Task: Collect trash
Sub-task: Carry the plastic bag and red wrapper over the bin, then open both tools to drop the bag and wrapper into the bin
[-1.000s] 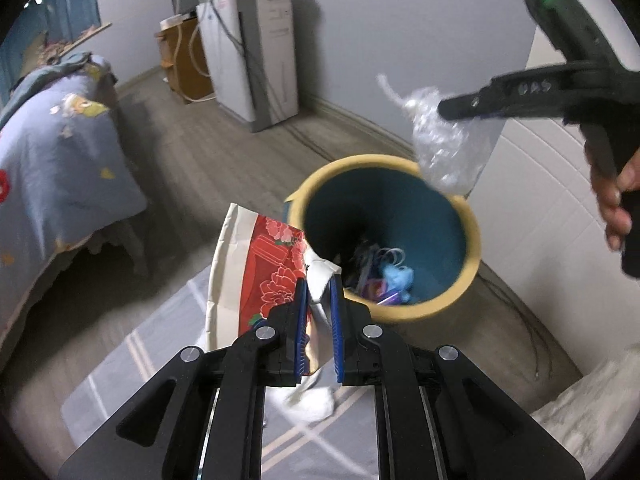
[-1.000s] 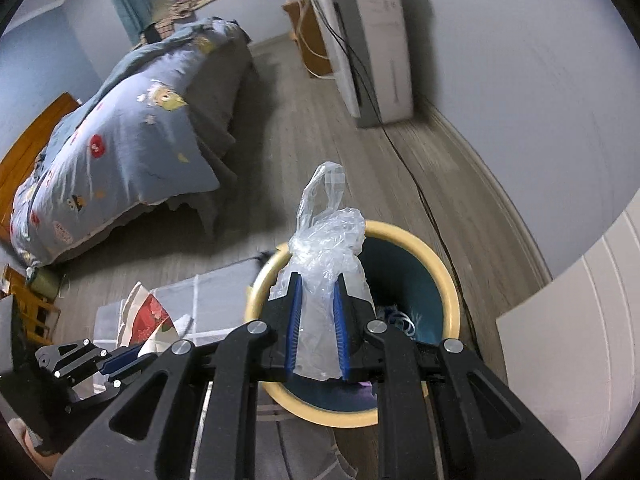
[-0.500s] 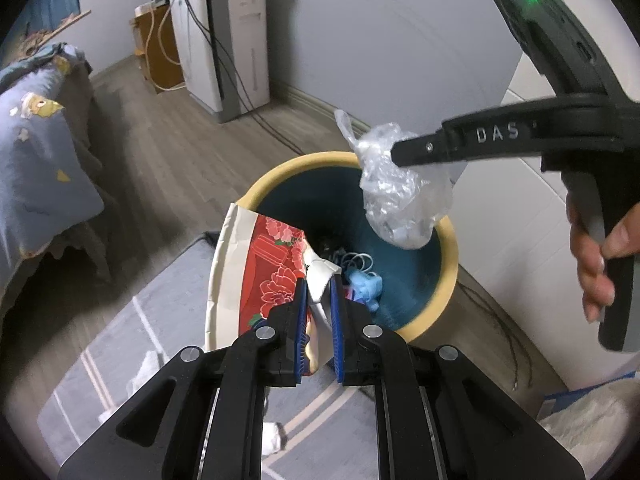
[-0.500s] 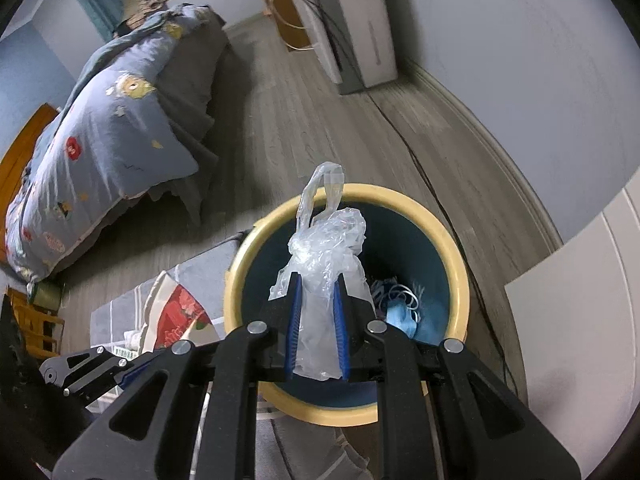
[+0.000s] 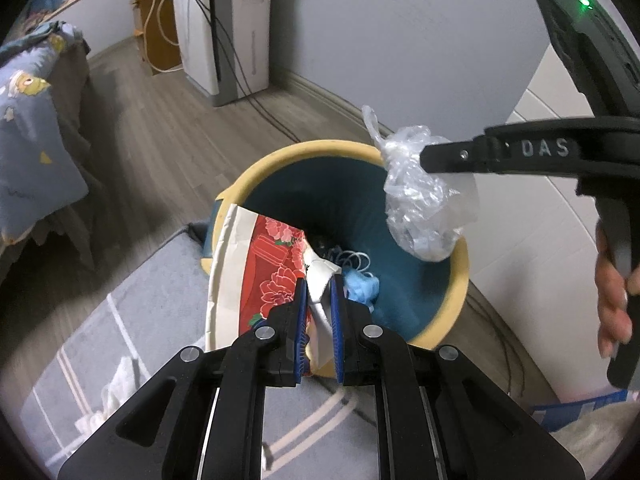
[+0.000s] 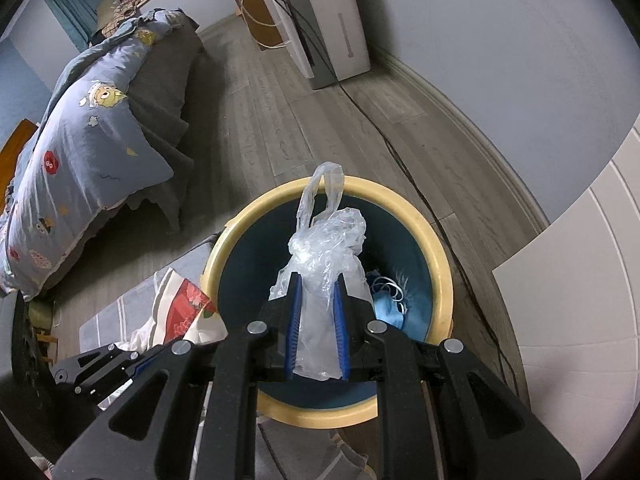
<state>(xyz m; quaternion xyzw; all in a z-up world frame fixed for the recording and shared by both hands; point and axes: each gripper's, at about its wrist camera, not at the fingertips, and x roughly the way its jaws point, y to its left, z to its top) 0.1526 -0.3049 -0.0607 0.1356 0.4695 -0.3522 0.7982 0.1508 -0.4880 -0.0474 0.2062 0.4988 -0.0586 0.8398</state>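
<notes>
Holding: our left gripper (image 5: 319,316) pinches the red packet (image 5: 256,276); our right gripper (image 6: 318,322) pinches the plastic bag (image 6: 324,256).
Risk: we release early, the packet misses the bin (image 5: 456,280).

The right gripper (image 5: 430,156) carries the raised letters "DAS".

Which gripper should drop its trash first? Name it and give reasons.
Right. The right gripper holds the clear plastic bag directly over the bin opening. The left gripper holds the red floral wrapper at the near rim, only partly over it.
</notes>
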